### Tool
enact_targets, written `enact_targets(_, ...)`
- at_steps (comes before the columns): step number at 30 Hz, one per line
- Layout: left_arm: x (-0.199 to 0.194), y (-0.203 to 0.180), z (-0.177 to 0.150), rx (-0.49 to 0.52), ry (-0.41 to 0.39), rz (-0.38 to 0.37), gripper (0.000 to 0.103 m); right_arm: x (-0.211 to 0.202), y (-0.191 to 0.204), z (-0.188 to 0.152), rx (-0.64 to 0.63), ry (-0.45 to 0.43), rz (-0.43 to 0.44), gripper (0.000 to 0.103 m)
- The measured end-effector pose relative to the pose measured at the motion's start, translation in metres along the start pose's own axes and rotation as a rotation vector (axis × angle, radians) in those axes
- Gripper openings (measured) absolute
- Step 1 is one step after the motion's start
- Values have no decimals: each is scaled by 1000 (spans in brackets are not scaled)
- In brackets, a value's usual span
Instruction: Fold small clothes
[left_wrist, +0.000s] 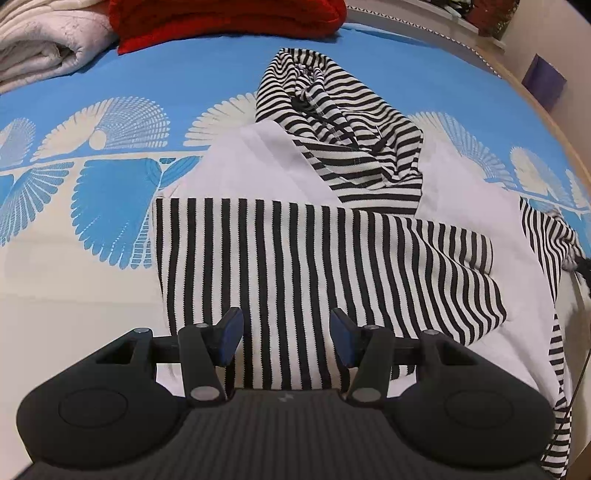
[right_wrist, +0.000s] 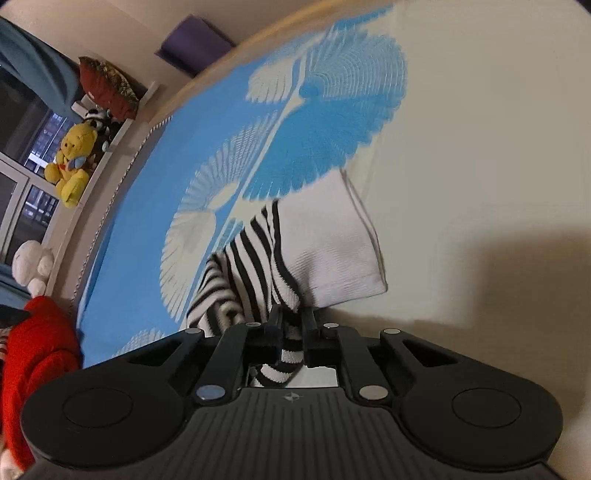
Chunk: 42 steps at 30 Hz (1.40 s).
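Pinching striped garment (right_wrist: 258, 258), right gripper (right_wrist: 291, 321) clamped on fabric; left gripper (left_wrist: 286, 332) hovers, jaws apart, over bedspread (left_wrist: 110, 92)

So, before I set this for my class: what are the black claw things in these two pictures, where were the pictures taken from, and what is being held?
Each picture comes from a camera mounted on a hand-held two-finger gripper, looking along its fingers. One view shows the left gripper, open, above a black-and-white striped garment with white parts, spread on a blue-and-white patterned bedspread. A red garment and a folded white blanket lie at the far edge. The other view shows the right gripper shut on a striped fold of the same garment. Nothing is in the left one.
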<state>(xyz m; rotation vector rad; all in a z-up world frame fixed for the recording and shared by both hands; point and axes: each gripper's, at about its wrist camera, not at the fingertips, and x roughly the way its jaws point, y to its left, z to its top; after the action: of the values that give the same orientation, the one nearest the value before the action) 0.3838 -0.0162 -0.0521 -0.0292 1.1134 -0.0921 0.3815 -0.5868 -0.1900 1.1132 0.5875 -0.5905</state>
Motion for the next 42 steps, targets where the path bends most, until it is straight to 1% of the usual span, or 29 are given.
enact_targets(3, -2, 2, 2, -8, -5, -4, 57, -20, 2, 21, -37, -112, -33, 3)
enact_targets(5, -3, 2, 2, -9, -7, -8, 57, -39, 0, 44, -62, -202, -51, 3)
enact_targets(7, -4, 2, 1, -5, -6, -12, 57, -51, -7, 62, -105, -269, -101, 3)
enact_targets(8, -4, 3, 1, -6, -6, -12, 57, -54, -14, 72, -129, -286, -130, 3)
enact_targets(9, -5, 4, 1, -8, -6, -12, 57, -55, -23, 79, -142, -288, -161, 3)
enact_targets(10, -5, 5, 0, -10, -7, -13, 57, -53, -36, 86, -137, -267, -204, 3)
enact_targets(12, -6, 7, 1, -13, -8, -13, 57, -48, -61, 93, -85, -204, -284, 3)
enact_targets(13, -6, 8, 1, -13, -8, -13, 57, -45, -76, 94, -44, -165, -311, 3)
enact_targets(14, -6, 9, 1, -14, -8, -12, 57, -42, -87, 95, -11, -131, -307, 4)
enact_targets(15, -6, 10, 2, -15, -8, -13, 57, -39, -97, 97, 18, -98, -288, 8)
enact_targets(16, -6, 10, 2, -17, -9, -13, 57, -38, -103, 98, 42, -83, -264, 8)
enact_targets(17, -6, 10, 2, -17, -9, -13, 57, -38, -106, 101, 51, -85, -238, 13)
enact_targets(18, -6, 10, 2, -17, -10, -12, 57, -39, -107, 103, 57, -88, -222, 23)
enact_targets(19, -6, 11, 2, -15, -10, -11, 57, -40, -107, 102, 63, -98, -209, 29)
enact_targets(20, -7, 11, 2, -14, -11, -10, 57, -40, -107, 102, 73, -108, -196, 38)
enact_targets(22, -6, 12, 1, -13, -11, -2, 57, -37, -101, 98, 67, -114, -200, 40)
enact_targets(24, -7, 12, 1, 5, -18, 25, 57, -34, -94, 94, 19, -125, -226, 40)
enact_targets(26, -8, 12, 1, 34, -32, 61, 57, -33, -82, 90, -75, -134, -277, 39)
enact_targets(28, -9, 15, 1, 38, -37, 73, 57, -34, -72, 84, -179, -152, -358, 27)
enact_targets(29, -10, 18, 1, 31, -36, 67, 57, -33, -67, 82, -214, -166, -383, 18)
enact_targets(31, -12, 23, 2, 13, -35, 55, 57, -38, -59, 79, -243, -199, -393, 8)
enact_targets(33, -15, 30, 3, -4, -42, 53, 57, -48, -35, 72, -344, -267, -417, 6)
enact_targets(34, -17, 34, 4, -12, -46, 54, 57, -54, -16, 65, -427, -314, -421, 6)
enact_targets(35, -18, 37, 5, -22, -48, 56, 57, -63, 10, 53, -549, -379, -413, 6)
enact_targets(37, -22, 48, 6, -54, -56, 58, 57, -80, 57, 22, -771, -493, -362, 6)
enact_targets(38, -24, 53, 7, -69, -59, 59, 57, -93, 83, 0, -877, -548, -300, 6)
enact_targets(39, -27, 58, 7, -85, -64, 58, 57, -105, 105, -22, -952, -583, -242, 6)
enact_targets(40, -30, 63, 8, -101, -69, 57, 57, -121, 130, -52, -1024, -609, -161, 6)
enact_targets(42, -36, 72, 9, -128, -80, 52, 57, -148, 164, -108, -1118, -601, 9, 6)
